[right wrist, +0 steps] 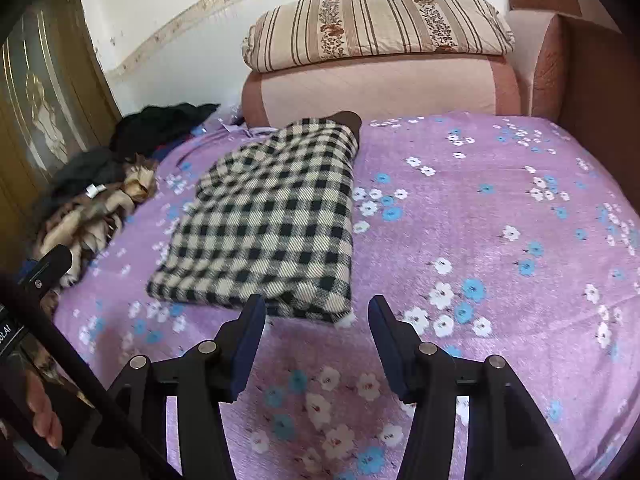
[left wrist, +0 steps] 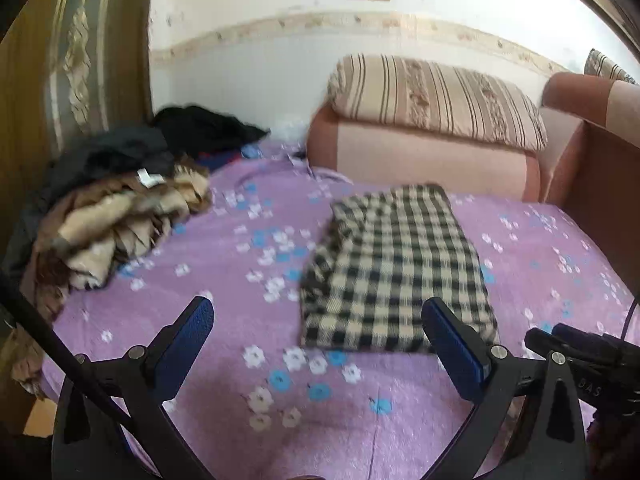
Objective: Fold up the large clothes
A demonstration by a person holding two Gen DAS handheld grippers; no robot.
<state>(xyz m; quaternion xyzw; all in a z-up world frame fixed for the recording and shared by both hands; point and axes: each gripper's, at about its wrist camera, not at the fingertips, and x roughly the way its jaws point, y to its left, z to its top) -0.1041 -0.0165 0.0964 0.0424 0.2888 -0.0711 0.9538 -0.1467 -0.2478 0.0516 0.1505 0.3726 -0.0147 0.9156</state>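
Your black-and-cream checked woven garment (right wrist: 272, 216) lies folded into a flat rectangle on the purple floral bedspread (right wrist: 500, 240). Both the left gripper (left wrist: 316, 344) and right gripper (right wrist: 316, 340) hover spread apart, empty, just before its near edge. Grip both near corners evenly before folding away.

The checked garment (right wrist: 268, 216) is thick woven cloth, coarse and matt. The bed cover (right wrist: 500, 240) looks like soft, slightly fuzzy fabric printed with flowers. The striped pillow (right wrist: 376, 24) is smooth cotton-like cloth. The gripper fingers (left wrist: 200, 332) carry ribbed blue pads on matt black plastic, with shiny metal pins. The wardrobe (left wrist: 80, 60) is glossy wood.
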